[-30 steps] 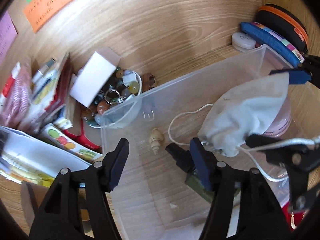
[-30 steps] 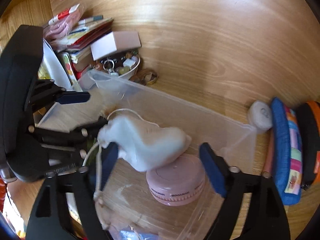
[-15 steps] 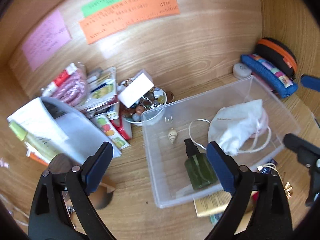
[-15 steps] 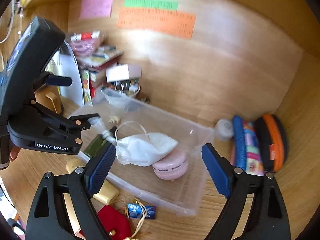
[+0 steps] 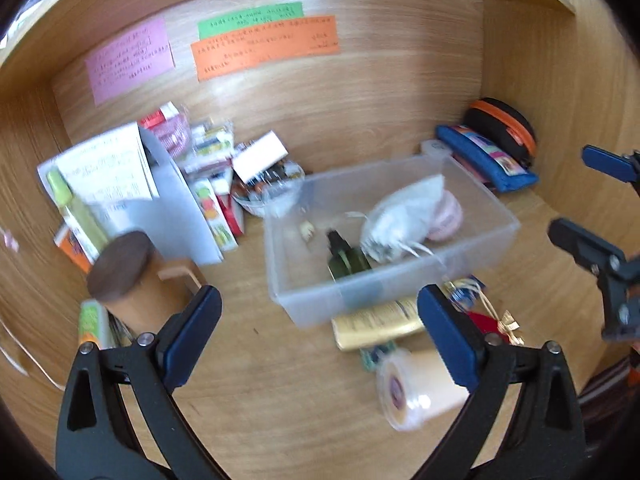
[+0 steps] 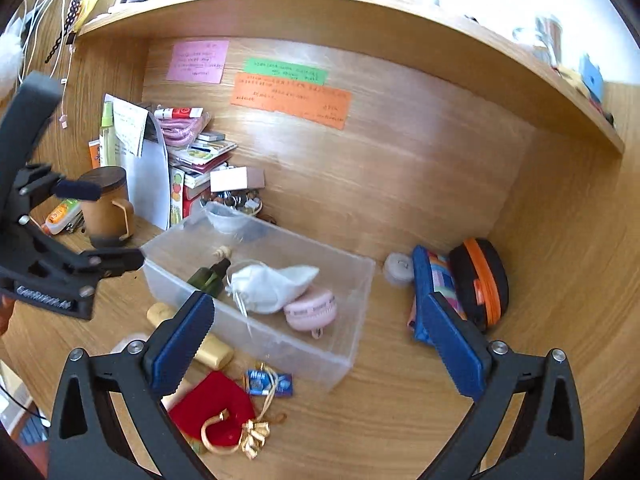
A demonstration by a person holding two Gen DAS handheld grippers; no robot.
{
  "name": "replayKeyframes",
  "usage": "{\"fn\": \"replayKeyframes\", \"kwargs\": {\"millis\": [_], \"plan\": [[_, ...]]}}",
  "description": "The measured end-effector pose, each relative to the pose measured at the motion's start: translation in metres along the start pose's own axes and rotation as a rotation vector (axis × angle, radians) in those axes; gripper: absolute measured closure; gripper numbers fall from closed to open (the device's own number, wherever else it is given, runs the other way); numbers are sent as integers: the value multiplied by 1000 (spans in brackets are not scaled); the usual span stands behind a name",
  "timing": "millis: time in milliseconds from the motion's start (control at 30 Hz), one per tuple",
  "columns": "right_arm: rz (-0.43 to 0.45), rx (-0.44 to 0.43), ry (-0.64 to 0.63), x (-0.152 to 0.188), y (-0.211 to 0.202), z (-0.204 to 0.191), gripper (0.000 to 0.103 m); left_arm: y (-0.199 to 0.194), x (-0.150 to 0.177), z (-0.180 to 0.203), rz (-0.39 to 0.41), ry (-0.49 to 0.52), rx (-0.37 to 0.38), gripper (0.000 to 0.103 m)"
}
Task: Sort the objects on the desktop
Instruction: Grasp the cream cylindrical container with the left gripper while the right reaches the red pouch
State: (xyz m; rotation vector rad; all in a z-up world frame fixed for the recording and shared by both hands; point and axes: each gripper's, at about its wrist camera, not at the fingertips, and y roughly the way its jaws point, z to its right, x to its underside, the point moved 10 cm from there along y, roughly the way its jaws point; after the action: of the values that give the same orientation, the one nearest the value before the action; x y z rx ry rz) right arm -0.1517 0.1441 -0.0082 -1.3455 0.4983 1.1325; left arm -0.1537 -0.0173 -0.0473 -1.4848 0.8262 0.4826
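While held above the wooden bench (image 6: pixel 400 420), both tools empty: left tool (image 5: pixel 320 332) with pads spread wide, right tool (image 6: pixel 320 344) likewise spread. Inside clear plastic bin (image 6: pixel 352 344): white drawstring pouch (image 6: pixel 272 284) draped against pink round case (image 6: pixel 310 312), green bottle (image 6: pixel 208 276) alongside, small shell (image 5: pixel 307 230) near the far wall. Outside the bin, on the near side: red pouch (image 6: pixel 216 404), gold tube (image 5: pixel 380 322), tape roll (image 5: pixel 416 390); well to the right, blue pencil case (image 6: pixel 434 280) beside black-and-orange case (image 6: pixel 480 280).

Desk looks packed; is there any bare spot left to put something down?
Bare wood lies between the clear bin and the blue pencil case, and near the front right. The left side, around the wooden mug, is crowded.
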Motion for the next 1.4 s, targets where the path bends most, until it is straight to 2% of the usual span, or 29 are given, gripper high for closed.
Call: {"fn": "replayKeyframes", "kwargs": {"millis": [300, 467, 667, 833, 1000, 1233, 1300, 1367, 1400], "plan": [[-101, -61, 58, 64, 3, 6, 0, 16, 60, 50, -86, -19, 121, 3], [-157, -88, 76, 93, 9, 3, 0, 25, 77, 71, -132, -40, 176, 3], [-202, -123, 128, 110, 17, 3, 0, 39, 83, 75, -150, -41, 132, 3], [-226, -157, 153, 116, 23, -1, 0, 45, 91, 67, -175, -81, 172, 3], [-246, -175, 142, 121, 31, -9, 0, 42, 94, 53, -158, -90, 136, 3], [-289, -240, 166, 130, 48, -33, 0, 47, 94, 40, -158, -127, 135, 3], [-278, -219, 155, 130, 52, -37, 1, 50, 94, 41, -152, -141, 144, 7], [-278, -211, 135, 130, 55, -43, 2, 51, 95, 46, -158, -151, 176, 24], [-277, -215, 132, 130, 55, -46, 2, 52, 95, 48, -160, -152, 182, 25]]}}
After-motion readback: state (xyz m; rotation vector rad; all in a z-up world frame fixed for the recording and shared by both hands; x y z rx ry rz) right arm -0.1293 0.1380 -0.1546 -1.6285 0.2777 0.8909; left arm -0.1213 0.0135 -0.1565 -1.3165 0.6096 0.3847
